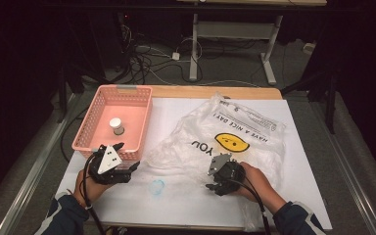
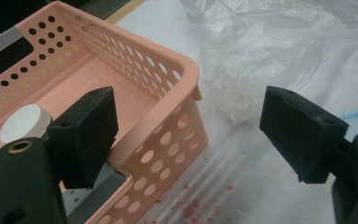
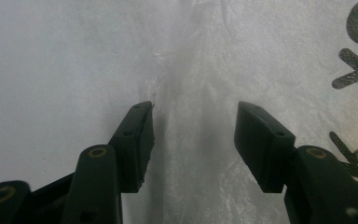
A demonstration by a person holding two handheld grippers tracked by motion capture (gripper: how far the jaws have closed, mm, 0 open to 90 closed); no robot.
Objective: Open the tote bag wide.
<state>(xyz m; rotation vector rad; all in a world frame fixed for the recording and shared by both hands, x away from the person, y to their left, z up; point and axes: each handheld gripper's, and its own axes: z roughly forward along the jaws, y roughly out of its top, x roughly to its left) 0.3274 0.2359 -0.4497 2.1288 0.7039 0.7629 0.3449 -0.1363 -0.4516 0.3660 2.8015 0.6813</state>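
Left tool (image 1: 119, 157), held in the left hand (image 1: 90, 186), jaws wide apart. Right tool (image 1: 219, 177), held in the right hand (image 1: 254, 180), jaws partly apart, nothing gripped.

A blue smudge (image 1: 157, 186) marks the white table cover (image 1: 303, 166) at lower centre of the high view. Behind the table, at upper centre, tangled cables (image 1: 147, 61) lie on the floor beside a white desk frame (image 1: 235, 30).

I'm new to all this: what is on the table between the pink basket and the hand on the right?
In the high view, the crumpled clear plastic bag spreads between the pink basket and the right gripper, which rests on its near edge.
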